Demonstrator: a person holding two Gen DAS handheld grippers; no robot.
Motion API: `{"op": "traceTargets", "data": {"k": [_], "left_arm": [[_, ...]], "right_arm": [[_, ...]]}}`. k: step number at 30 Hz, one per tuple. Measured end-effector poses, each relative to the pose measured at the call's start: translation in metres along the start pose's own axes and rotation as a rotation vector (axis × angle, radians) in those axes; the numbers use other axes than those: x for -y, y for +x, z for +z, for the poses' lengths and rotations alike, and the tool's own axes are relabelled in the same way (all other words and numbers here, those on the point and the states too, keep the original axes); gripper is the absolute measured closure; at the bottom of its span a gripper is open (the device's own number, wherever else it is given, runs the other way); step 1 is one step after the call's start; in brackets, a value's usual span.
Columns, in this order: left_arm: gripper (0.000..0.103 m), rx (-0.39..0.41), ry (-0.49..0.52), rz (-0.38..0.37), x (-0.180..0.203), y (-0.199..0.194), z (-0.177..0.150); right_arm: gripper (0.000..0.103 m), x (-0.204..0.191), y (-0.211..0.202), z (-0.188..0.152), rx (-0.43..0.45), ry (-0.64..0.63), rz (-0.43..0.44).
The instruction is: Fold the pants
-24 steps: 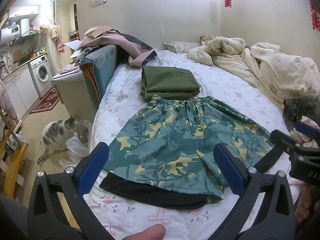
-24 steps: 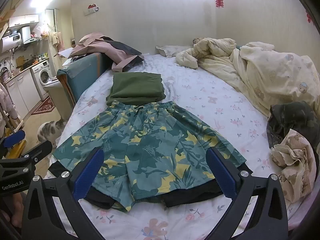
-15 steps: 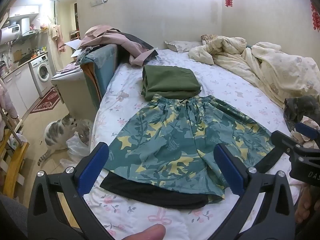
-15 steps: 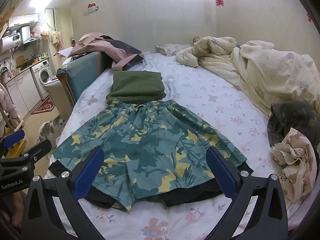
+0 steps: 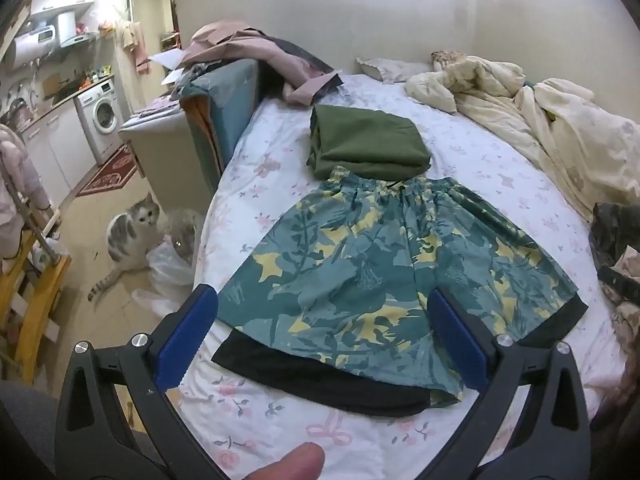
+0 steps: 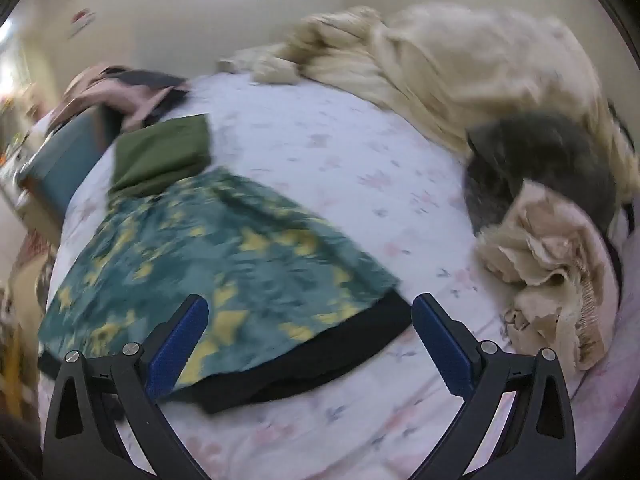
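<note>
Green and yellow leaf-print shorts [image 5: 384, 268] lie spread flat on the floral bed sheet [image 5: 280, 412], waistband away from me, with a black lining showing along the hems. My left gripper [image 5: 320, 328] hovers open above the near left leg hem, nothing between its blue pads. In the blurred right wrist view the same shorts [image 6: 216, 256] lie to the left, and my right gripper [image 6: 310, 334] stands open over the right leg's black hem edge, holding nothing. A fingertip [image 5: 296, 462] shows at the bottom of the left wrist view.
A folded olive-green garment [image 5: 368, 144] lies just beyond the waistband. A cream duvet [image 5: 532, 120] is heaped at the far right, with crumpled dark and beige clothes [image 6: 540, 216] on the right side. A cat [image 5: 132, 236] sits on the floor beside the bed's left edge.
The right gripper has swung to the right and tilted, so its view is blurred and the shorts have slid left. It has left the left wrist view. The left gripper has hardly moved; the cat now faces me.
</note>
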State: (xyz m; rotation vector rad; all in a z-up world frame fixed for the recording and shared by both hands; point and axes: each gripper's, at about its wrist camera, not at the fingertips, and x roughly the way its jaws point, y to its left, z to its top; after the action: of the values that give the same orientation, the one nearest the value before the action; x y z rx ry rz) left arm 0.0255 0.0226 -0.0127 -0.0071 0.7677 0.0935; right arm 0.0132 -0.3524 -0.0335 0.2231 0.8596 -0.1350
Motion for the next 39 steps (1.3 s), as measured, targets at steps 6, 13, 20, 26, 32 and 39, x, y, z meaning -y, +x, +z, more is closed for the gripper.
{"op": "traceTargets", "data": {"k": [6,13,20,26,32,39], "left_arm": [[0.0,-0.082,-0.043,-0.033,-0.003,0.016,0.001],[0.0,-0.128,-0.054,-0.071,0.005,0.025,0.005],[0.0,-0.14,-0.058,-0.091,0.006,0.026,0.007],[0.0,-0.156,-0.055,-0.088,0.003,0.028,0.002],[0.0,-0.137,-0.067,-0.081,-0.005,0.026,0.002],[0.0,-0.173,-0.038,-0.087,-0.001,0.031,0.003]], "right_arm": [[0.016,0.067,0.068,0.01,-0.119,0.222,-0.01],[0.026,0.096,0.121,-0.002,-0.263,0.334,0.003],[0.061,0.083,0.131,0.001,-0.299,0.347,0.109],[0.06,0.074,0.14,-0.003,-0.316,0.326,0.059],[0.099,0.069,0.131,0.006,-0.281,0.274,0.042],[0.103,0.064,0.095,0.019,-0.194,0.272,0.116]]}}
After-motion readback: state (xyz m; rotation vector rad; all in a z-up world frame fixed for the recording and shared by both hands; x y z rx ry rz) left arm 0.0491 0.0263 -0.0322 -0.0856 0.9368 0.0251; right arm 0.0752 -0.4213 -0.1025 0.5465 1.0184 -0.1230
